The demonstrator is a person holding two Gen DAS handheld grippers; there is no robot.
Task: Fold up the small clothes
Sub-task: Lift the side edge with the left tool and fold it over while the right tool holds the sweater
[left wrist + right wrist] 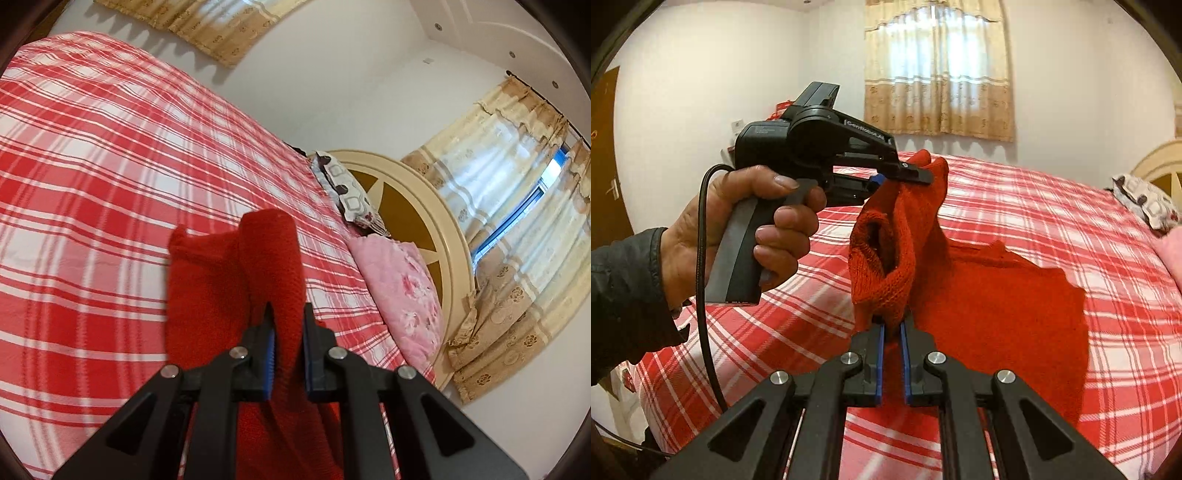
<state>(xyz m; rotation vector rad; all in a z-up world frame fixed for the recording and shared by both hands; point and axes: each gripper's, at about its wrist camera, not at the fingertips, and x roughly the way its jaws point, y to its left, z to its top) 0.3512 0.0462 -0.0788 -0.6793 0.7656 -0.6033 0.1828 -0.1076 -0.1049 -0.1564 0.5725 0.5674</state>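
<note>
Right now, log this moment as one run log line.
phase: mid-fold | left gripper: shut on red knit garment | right gripper: shut on red knit garment | garment: partly lifted off plaid bed

White lettering "GenRobot.AI" on the black left tongs (pixel 916 173) housing.

Black left gripper (pixel 916 173), blue-lined jaws, silver screws, black cable (pixel 701 258), dark sleeve (pixel 624 295).

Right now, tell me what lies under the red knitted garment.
Under the red knitted garment is the red-and-white plaid bedsheet. Anything beneath its spread part is covered; both grippers lift the sleeve end.
</note>
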